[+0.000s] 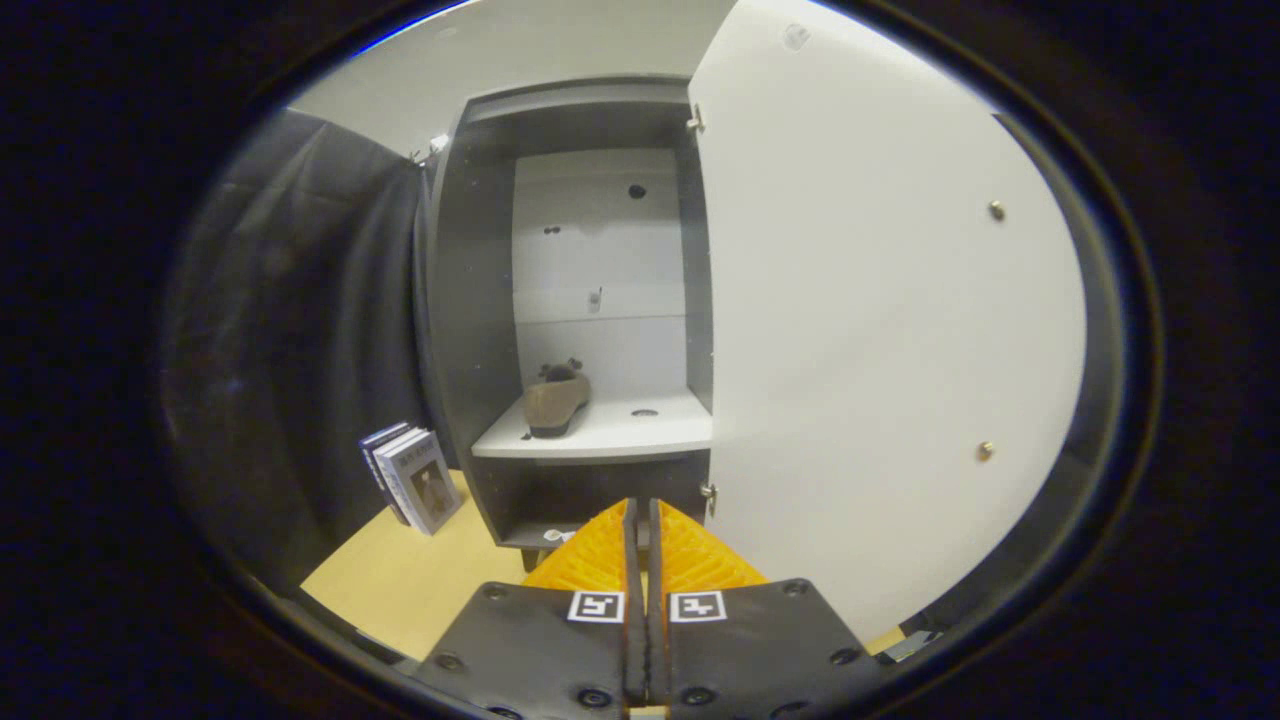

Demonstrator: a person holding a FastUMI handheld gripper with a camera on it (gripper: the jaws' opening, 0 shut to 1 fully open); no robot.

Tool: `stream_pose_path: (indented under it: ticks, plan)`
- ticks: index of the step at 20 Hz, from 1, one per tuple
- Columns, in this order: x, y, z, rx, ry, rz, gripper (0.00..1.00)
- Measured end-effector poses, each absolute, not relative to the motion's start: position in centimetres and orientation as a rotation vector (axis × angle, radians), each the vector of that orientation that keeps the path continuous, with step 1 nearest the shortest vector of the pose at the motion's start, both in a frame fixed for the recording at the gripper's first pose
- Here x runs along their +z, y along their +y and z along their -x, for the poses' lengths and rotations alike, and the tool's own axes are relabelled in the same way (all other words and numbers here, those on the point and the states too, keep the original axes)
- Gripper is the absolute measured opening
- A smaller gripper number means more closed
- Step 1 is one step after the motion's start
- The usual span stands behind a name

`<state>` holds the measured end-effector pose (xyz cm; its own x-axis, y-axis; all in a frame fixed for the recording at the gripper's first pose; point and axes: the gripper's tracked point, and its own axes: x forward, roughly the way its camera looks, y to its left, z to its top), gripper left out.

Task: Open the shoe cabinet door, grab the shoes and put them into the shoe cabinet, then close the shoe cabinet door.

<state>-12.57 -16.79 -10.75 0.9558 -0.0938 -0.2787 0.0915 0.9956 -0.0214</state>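
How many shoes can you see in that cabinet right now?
1. A single shoe sits on the cabinet shelf, left side, beyond the shut gripper. The open door may hide more.

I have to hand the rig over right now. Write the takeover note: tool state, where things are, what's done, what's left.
Tool: fingers together with nothing between them, pointing at the base of the shoe cabinet.
Door: swung open, standing just ahead of the fingers on their right side.
Shoe: one brown shoe sits on the cabinet's white shelf, toward its left side.
Books: leaning beside the cabinet on the wooden floor; not part of the job.
Done: door opened, shoe placed inside.
Left: close the door. I cannot tell whether another shoe remains outside.
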Motion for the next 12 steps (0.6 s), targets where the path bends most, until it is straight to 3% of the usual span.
stream_pose_path:
  ticks: [4, 12]
  plan:
    - [-17.8, -14.3, 9.5, -0.046, 0.372, 0.033, 0.03]
    - [-35.4, -10.0, 8.9, 0.042, 0.719, 0.02, 0.03]
